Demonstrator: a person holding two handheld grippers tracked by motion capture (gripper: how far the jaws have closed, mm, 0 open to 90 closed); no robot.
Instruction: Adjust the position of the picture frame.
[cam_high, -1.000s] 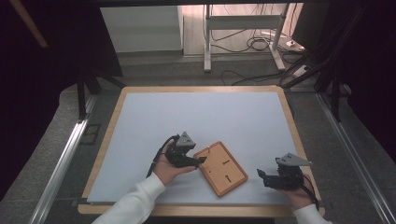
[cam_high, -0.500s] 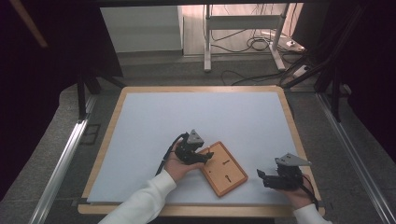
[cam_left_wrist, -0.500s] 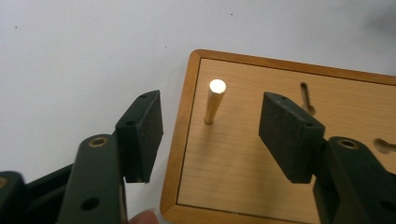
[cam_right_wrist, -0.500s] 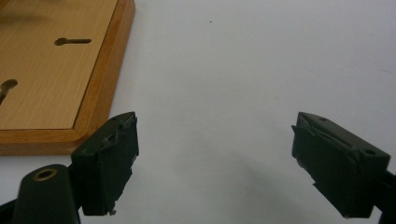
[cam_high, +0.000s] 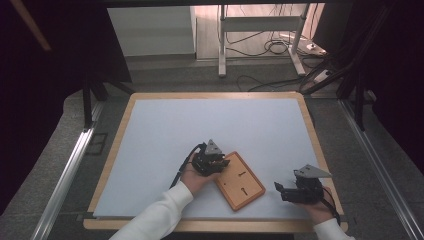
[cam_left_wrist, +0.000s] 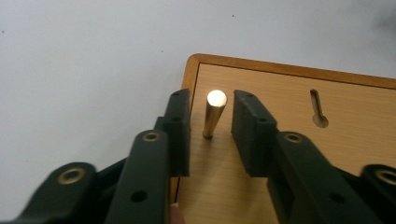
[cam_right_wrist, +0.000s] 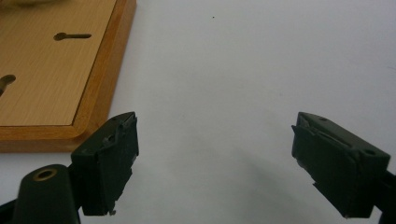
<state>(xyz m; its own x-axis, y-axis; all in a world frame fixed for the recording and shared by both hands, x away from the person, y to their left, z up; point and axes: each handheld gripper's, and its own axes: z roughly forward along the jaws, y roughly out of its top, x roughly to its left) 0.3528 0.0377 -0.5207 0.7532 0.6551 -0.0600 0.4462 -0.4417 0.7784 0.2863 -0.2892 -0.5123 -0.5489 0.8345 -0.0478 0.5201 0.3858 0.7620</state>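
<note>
While left hand-held gripper (cam_left_wrist: 210, 135) closing round brass peg (cam_left_wrist: 214, 114), gaps remain; peg base shadowed; right hand-held gripper (cam_right_wrist: 212, 163) wide.

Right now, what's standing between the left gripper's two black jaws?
In the left gripper view, a brass peg stands upright on the wooden board between them, gaps either side.

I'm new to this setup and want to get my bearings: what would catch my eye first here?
The wooden board on the white table, near its front edge. A shiny brass pin stands upright near the board's corner, between the jaws of the left claw, which have just been closing around it without yet pressing on it. The right claw waits wide open over bare table beside the board.
</note>
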